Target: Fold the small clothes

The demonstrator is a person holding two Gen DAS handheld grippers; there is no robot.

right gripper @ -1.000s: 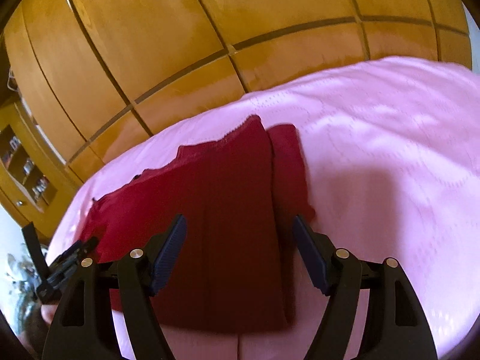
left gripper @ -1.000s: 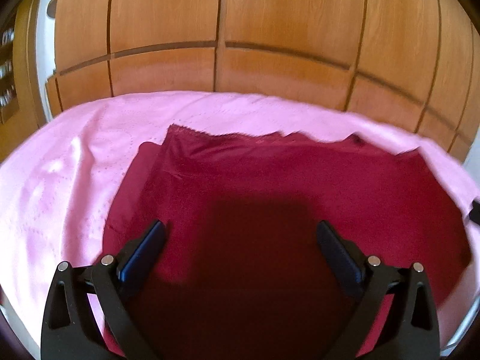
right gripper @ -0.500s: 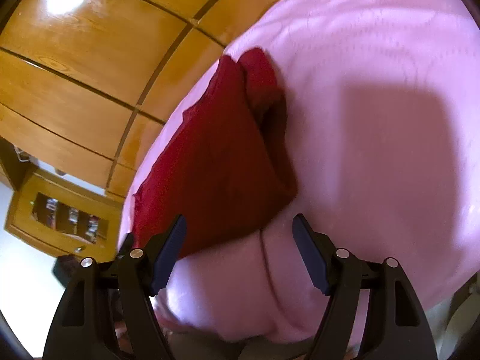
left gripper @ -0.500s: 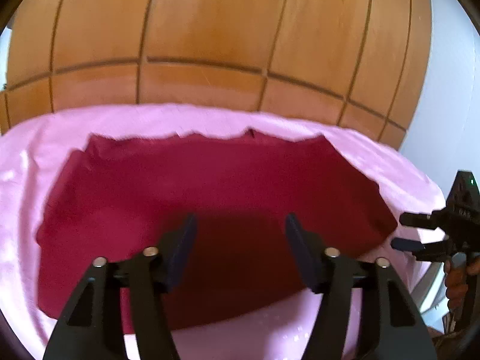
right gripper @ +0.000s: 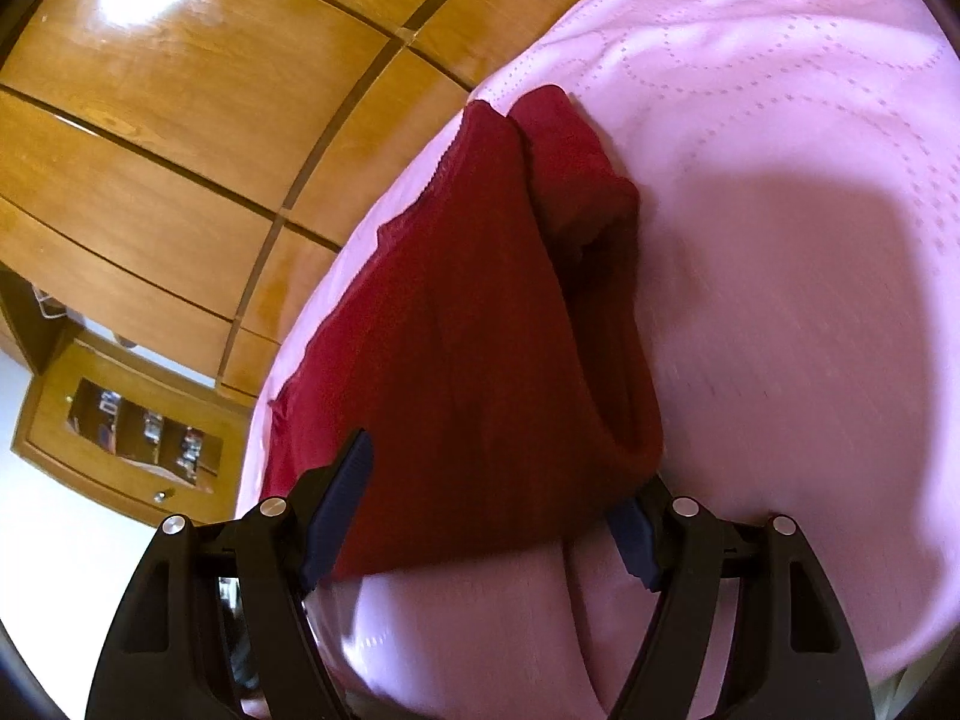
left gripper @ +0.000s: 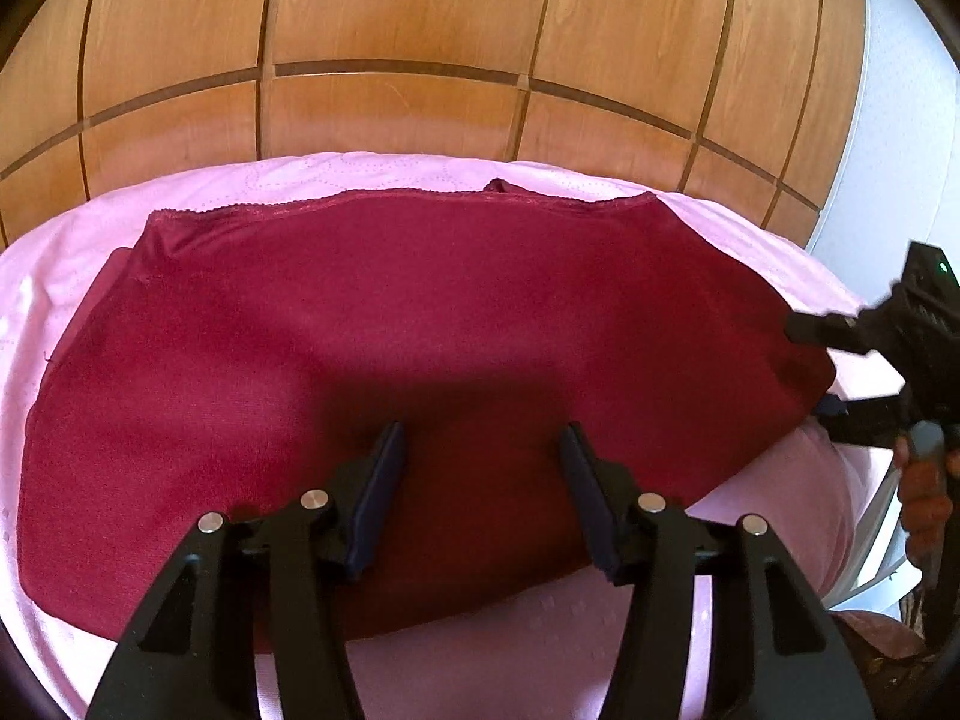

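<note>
A dark red garment point(left gripper: 420, 330) lies spread flat on a pink bedspread point(left gripper: 360, 174), its lace-trimmed edge at the far side. My left gripper point(left gripper: 480, 429) hovers over the garment's near middle, jaws about half apart, with nothing pinched between them. At the right edge of the left wrist view, my right gripper point(left gripper: 810, 367) stands open around the garment's right corner. The right wrist view shows that garment point(right gripper: 468, 330) folded double; its near corner lies between the open fingers of my right gripper point(right gripper: 504, 462) and covers the right fingertip.
Wooden wardrobe panels point(left gripper: 420, 30) stand right behind the bed. A low wooden shelf unit point(right gripper: 120, 420) sits to the left. A white wall point(left gripper: 888, 120) is at the right. A hand point(left gripper: 924, 498) holds the right gripper's grip. The pink bedspread point(right gripper: 780, 240) spreads wide to the right.
My left gripper's jaws narrowed from wide to about half, and it shifted right across the garment. My right gripper rolled and sank to the garment's near corner.
</note>
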